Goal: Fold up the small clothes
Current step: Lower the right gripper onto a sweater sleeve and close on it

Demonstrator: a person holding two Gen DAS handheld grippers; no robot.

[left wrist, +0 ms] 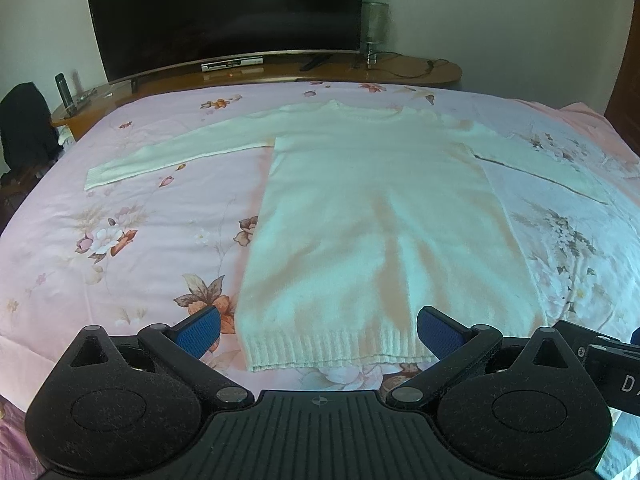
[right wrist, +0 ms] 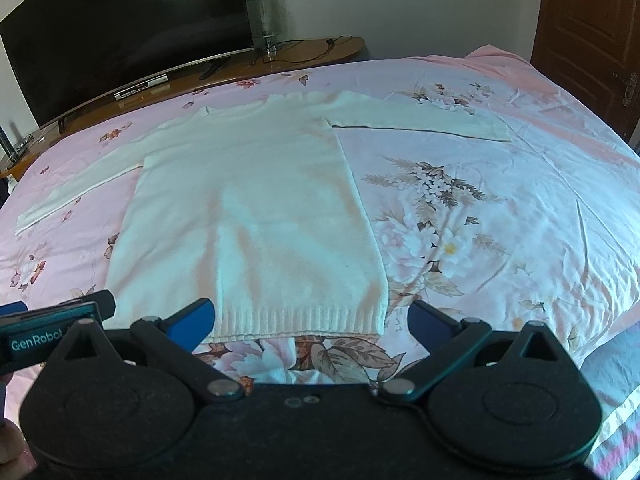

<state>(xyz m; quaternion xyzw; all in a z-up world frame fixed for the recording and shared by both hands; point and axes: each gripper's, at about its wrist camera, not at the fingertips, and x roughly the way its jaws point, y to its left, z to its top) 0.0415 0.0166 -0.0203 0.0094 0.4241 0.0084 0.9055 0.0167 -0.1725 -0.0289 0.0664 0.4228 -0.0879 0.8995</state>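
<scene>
A cream knit sweater (left wrist: 372, 216) lies flat on a floral pink bed (left wrist: 120, 240), sleeves stretched out to either side and ribbed hem (left wrist: 340, 350) nearest the camera. The left hand-held gripper (left wrist: 318, 332) and right hand-held gripper (right wrist: 312, 324) hover just short of that hem, each with jaws spread wide and holding nothing. The knit looks soft, light and limp, likely to sag and stretch when lifted and to drag on the bedsheet rather than slide. The firmest places to pinch appear to be the ribbed hem corners, the cuffs (left wrist: 94, 178) and the shoulder seams.
</scene>
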